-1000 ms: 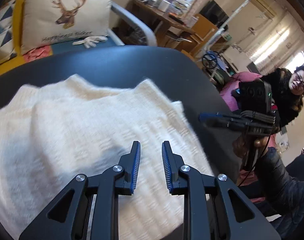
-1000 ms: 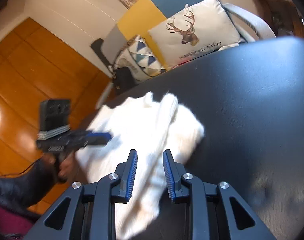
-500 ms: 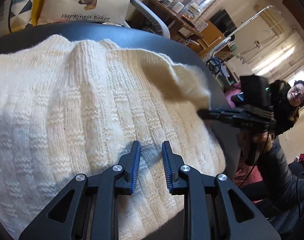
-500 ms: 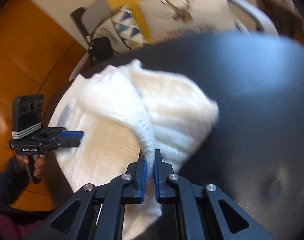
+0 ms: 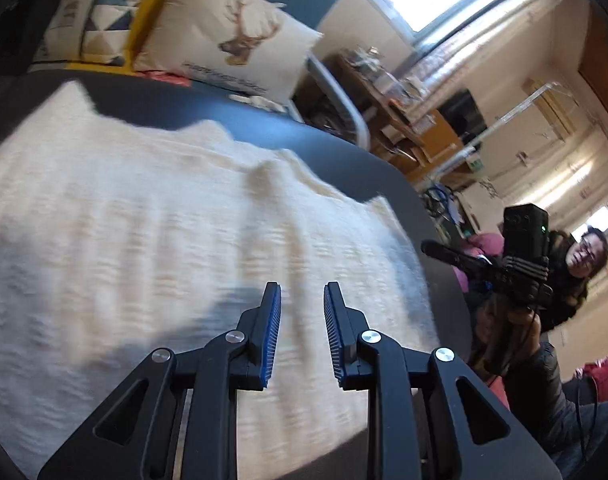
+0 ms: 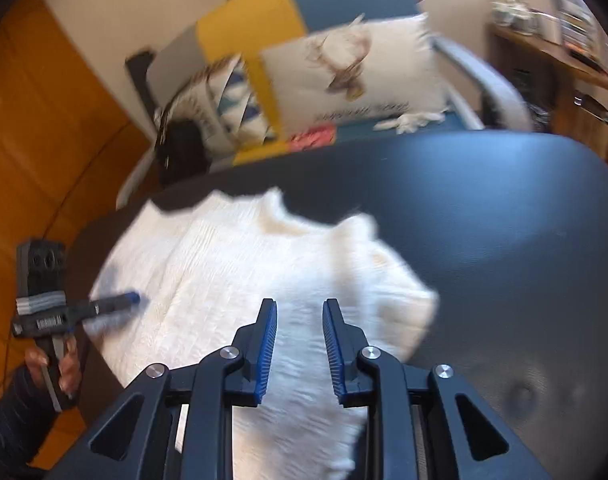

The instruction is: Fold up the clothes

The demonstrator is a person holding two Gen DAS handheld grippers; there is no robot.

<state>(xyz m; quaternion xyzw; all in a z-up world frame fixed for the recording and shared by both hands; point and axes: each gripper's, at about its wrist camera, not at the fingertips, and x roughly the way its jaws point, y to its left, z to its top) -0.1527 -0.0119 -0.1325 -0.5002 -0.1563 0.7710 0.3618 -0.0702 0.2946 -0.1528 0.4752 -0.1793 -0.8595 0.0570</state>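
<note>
Both tools gape over one sweater (image 6: 240,280) — table (image 6: 504,240) beneath.

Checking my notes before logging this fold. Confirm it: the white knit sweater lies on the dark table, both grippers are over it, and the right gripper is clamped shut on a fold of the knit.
One thing is wrong. In the right wrist view the right gripper is open, its jaws having just opened, with nothing pinched. The white knit sweater does lie on the dark table, and the left gripper is over it too.
</note>
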